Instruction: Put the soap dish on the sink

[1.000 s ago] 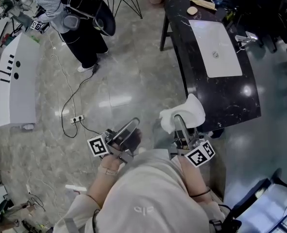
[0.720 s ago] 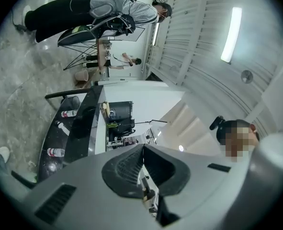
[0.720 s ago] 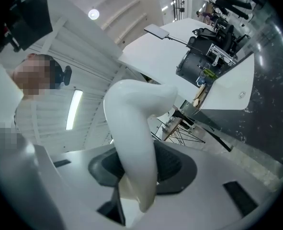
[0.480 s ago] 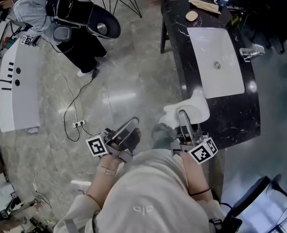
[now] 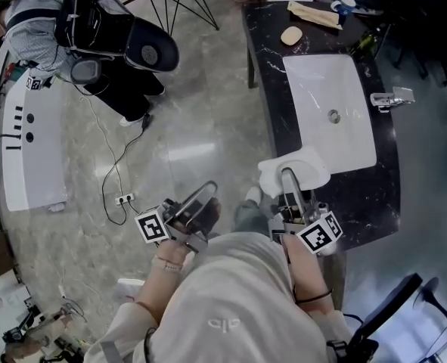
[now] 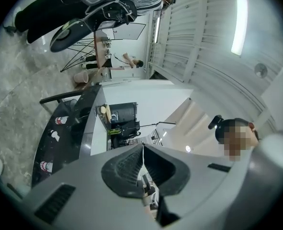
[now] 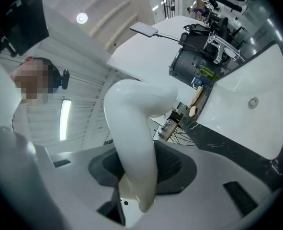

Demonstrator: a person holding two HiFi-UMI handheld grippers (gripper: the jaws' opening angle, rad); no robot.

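- Left gripper (image 5: pixel 200 197) (image 6: pixel 142 166): its 2 jaws are pressed together with nothing between them. It hangs to one side above the grey polished stone floor (image 5: pixel 193 127), probably idle, since the task needs only 1 gripper.
- Right gripper (image 5: pixel 290 191) (image 7: pixel 136 171): its jaws are clamped on the lower edge of the glossy white curved ceramic soap dish (image 5: pixel 293 171) (image 7: pixel 136 123). The dish rises out of the jaws. Holding it by the edge likely leaves its broad body free to be set down.
- Position of the soap dish: it is carried in the air. In the head view it lies over the near end of the black white-veined stone surface (image 5: pixel 268 66) and overlaps the near rim of the white rectangular sink (image 5: pixel 329 104). It appears not yet to rest on anything.
- Sink fittings: a round metal drain (image 5: pixel 333 116) sits in the basin and a chrome tap (image 5: pixel 389 98) stands at its right edge. The dark margin round the basin offers the likely flat seat for the dish.
- Far end of the surface: 1 beige oval soap bar (image 5: pixel 290 35) lies beyond the basin.
- Farthest: a second person in dark clothing (image 5: pixel 94 36) stands on the floor, well apart from the surface.
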